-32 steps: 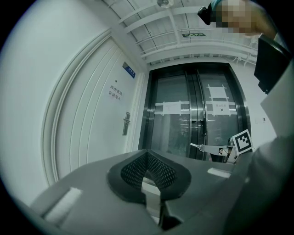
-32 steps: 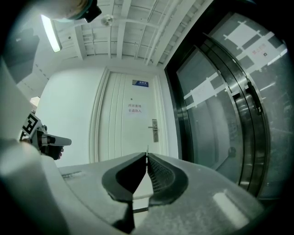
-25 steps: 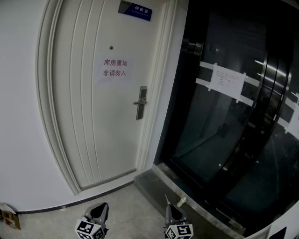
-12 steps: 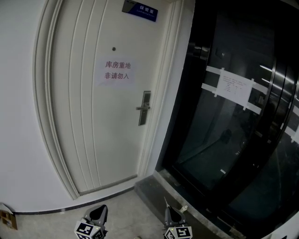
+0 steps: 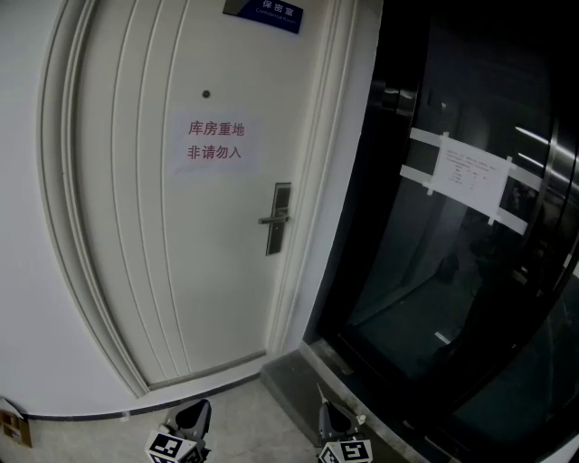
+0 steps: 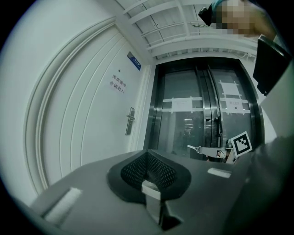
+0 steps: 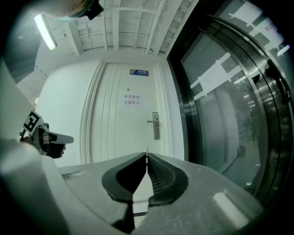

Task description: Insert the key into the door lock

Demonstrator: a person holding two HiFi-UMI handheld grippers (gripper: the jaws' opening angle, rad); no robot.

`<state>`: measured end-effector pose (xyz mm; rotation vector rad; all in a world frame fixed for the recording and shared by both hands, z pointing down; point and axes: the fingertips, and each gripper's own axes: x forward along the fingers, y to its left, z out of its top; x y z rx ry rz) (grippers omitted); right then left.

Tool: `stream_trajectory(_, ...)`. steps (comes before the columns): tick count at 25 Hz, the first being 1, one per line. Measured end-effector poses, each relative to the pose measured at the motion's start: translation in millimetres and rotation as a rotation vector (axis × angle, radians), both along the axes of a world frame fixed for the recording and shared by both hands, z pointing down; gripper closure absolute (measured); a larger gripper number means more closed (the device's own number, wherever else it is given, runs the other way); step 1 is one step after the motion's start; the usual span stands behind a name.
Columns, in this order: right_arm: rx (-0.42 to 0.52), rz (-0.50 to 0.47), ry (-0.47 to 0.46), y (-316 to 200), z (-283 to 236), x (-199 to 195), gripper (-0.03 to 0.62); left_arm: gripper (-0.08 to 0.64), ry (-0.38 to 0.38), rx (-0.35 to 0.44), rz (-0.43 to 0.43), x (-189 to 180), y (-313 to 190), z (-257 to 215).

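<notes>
two hand-held grippers show at the bottom edge of the head view, side by side, both facing a white door (image 5: 136, 208). the left hand-held gripper (image 5: 192, 414) is clenched, its mesh pads meeting with nothing between them. the right hand-held gripper (image 5: 327, 414) is clenched on the key (image 7: 147, 150), a thin metal sliver that sticks out past the jaw tips toward the door.

the lock (image 5: 278, 220) is a tall metal plate with a lever handle, set at mid height near the door's right edge. the key is well apart from it. in the right gripper view the key tip lines up just below the lock plate.

a paper sign (image 5: 215, 141) with red characters hangs on the door left of the lock, with a small peephole (image 5: 206, 93) above it and a blue plate (image 5: 264, 7) at the top. dark glass doors (image 5: 425, 289) stand to the right, with a sheet (image 5: 470, 176) taped across them.
</notes>
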<state>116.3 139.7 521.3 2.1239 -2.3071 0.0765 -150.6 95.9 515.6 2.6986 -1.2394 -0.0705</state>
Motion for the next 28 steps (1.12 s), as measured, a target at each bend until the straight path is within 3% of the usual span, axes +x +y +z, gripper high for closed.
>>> stream_trajectory(13, -0.005, -0.049, -0.015, -85, 11, 70, 0.581, 0.557, -0.026, 0.001, -0.027, 78, -73, 1)
stream_trajectory(28, -0.006, -0.039, -0.037, -137, 19, 104, 0.581, 0.557, -0.047, -0.012, -0.009, 118, -130, 5)
